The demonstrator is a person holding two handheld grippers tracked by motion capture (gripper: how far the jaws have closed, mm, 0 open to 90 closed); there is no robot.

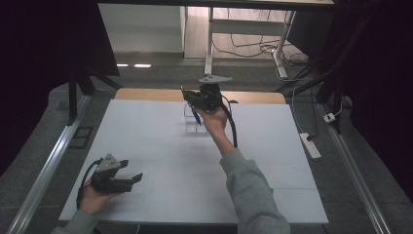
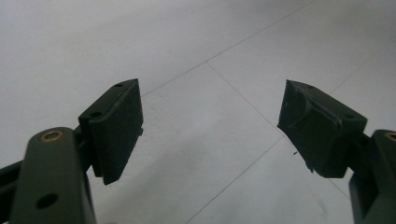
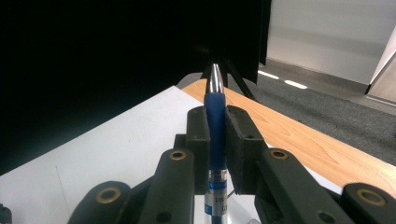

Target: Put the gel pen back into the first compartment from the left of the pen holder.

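Note:
My right gripper (image 1: 190, 100) is raised over the far middle of the white table (image 1: 160, 156), shut on a blue pen (image 1: 196, 117). The pen slants down toward a small clear container (image 1: 192, 127) on the table. In the right gripper view the pen (image 3: 215, 100) is clamped between the two pads, and its silver tip pokes out past my right gripper (image 3: 215, 123). My left gripper (image 1: 137, 177) rests low near the front left corner. Its jaws (image 2: 210, 123) stand wide apart over bare white tabletop, with nothing between them.
A wooden strip (image 1: 253, 97) runs along the table's far edge. Dark curtains close off both sides. On the floor at the right lies a white power strip (image 1: 310, 145) with cables. Metal rails (image 1: 44, 175) flank the table.

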